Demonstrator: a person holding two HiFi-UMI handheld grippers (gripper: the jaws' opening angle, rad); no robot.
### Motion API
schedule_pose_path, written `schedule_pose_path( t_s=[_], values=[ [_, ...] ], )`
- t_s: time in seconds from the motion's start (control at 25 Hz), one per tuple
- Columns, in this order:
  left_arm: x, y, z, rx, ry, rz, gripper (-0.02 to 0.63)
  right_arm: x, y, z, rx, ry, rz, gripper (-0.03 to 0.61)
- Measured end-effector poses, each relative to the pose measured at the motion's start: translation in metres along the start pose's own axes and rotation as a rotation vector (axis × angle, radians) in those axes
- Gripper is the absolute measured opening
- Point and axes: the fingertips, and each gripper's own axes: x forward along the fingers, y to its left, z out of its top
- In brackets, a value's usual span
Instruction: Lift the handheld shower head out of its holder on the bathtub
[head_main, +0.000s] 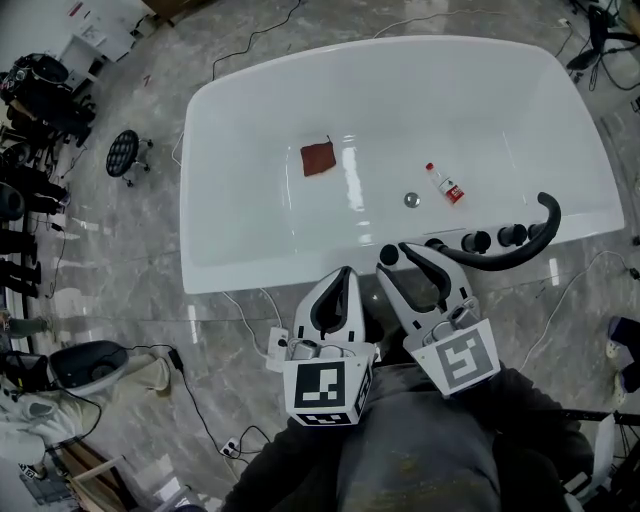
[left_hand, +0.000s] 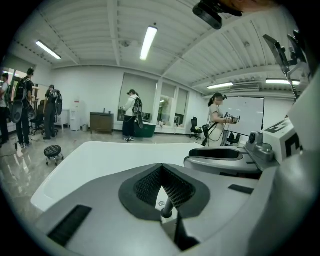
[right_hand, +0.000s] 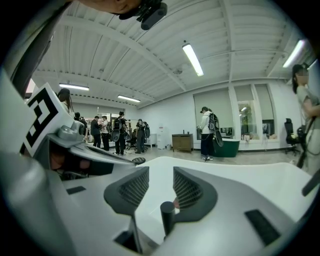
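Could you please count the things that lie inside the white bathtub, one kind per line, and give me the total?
Red-brown cloth: 1
Small bottle: 1
Drain: 1
Total inside the bathtub: 3

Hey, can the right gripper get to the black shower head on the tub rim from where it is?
Probably yes: the right gripper has open, empty jaws, and nothing stands between it and the shower head.

The bathtub (head_main: 250, 120) is white, the cloth (head_main: 318, 158) rust-red, the shower head (head_main: 500, 261) black, the floor (head_main: 110, 250) veined grey.
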Motion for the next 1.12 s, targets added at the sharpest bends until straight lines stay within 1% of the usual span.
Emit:
schedule_pose_path(
  t_s=[0.32, 0.44, 0.72, 0.92, 1.0, 1.12],
  values=[
    [0.022, 0.024, -0.046, -0.019, 0.016, 0.014, 0.003, 0.027, -0.006, -0.055, 0.002, 0.038, -0.020, 0.144],
    [0.025, 0.031, -0.056, -0.027, 0.025, 0.018, 0.003, 0.033, -0.004, -0.066, 0.005, 0.041, -0.022, 0.146],
    [0.032, 0.037, -0.059, -0.024, 0.033, 0.010, 0.003, 0.038, -0.012, -0.068, -0.057, 0.038, -0.087, 0.146],
    [0.037, 0.039, -0.062, -0.023, 0.043, -0.001, 0.003, 0.043, -0.014, -0.082, -0.009, 0.091, -0.088, 0.146],
    [0.039, 0.039, -0.064, -0.023, 0.048, -0.010, 0.003, 0.045, -0.017, -0.089, -0.006, 0.120, -0.104, 0.146],
    [0.041, 0.040, -0.067, -0.023, 0.055, -0.021, 0.003, 0.048, -0.018, -0.093, -0.010, 0.133, -0.114, 0.146]
  ],
)
